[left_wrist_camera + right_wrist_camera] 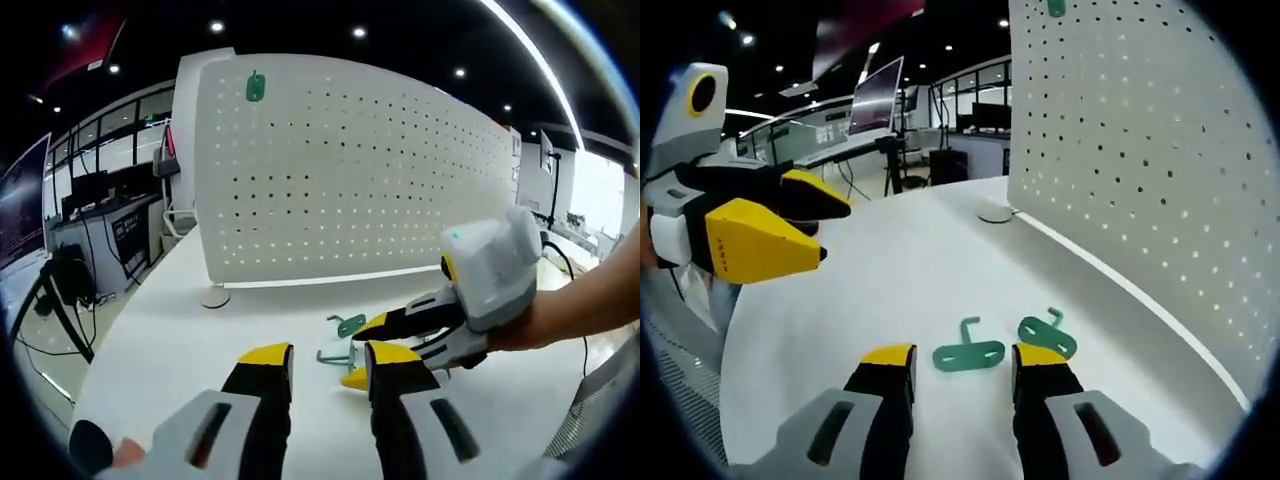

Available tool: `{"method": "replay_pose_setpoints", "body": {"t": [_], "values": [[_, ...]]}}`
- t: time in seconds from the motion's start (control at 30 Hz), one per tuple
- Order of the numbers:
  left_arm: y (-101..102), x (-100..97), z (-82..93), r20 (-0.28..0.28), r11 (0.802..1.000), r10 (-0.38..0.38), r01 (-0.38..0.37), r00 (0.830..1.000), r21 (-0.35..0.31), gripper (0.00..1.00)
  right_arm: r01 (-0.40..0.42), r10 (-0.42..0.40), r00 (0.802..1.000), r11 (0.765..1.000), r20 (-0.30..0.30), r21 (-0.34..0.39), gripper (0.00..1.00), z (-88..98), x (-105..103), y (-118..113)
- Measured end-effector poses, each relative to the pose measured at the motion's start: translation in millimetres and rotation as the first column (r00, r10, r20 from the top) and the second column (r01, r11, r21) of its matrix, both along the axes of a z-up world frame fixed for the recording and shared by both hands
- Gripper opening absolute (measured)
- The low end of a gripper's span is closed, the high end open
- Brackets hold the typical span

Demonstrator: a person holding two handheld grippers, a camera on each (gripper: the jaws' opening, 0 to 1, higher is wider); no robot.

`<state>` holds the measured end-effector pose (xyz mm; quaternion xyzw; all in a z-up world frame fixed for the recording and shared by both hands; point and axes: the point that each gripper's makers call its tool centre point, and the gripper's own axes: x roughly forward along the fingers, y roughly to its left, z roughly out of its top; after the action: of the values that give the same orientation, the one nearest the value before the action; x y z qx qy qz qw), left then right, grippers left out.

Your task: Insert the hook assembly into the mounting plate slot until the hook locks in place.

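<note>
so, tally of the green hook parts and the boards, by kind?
Green hook pieces lying on the table: 2
Green hook piece mounted on the pegboard: 1
White pegboard: 1
Total: 4

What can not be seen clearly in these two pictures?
- Hooks, left gripper view: partly hidden behind the right gripper; their shape is unclear.
- Green piece on the pegboard, right gripper view: cut off by the top edge.
- Same piece, left gripper view: too small to show how it attaches.
- Left gripper, right gripper view: body cut off by the left edge.
</note>
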<state>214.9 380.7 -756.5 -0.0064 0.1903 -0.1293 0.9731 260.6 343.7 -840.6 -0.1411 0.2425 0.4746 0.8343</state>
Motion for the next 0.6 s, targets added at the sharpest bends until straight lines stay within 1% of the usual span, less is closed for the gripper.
{"method": "replay_pose_setpoints", "body": {"t": [0.6], "values": [[-0.3, -0.2, -2.4, -0.008, 1.000, -0.002, 0.002, 1.000, 0.003, 0.29, -0.017, 0.017, 1.000, 1.000, 0.005, -0.004, 0.36, -2.4, 2.5, 2.8]]}}
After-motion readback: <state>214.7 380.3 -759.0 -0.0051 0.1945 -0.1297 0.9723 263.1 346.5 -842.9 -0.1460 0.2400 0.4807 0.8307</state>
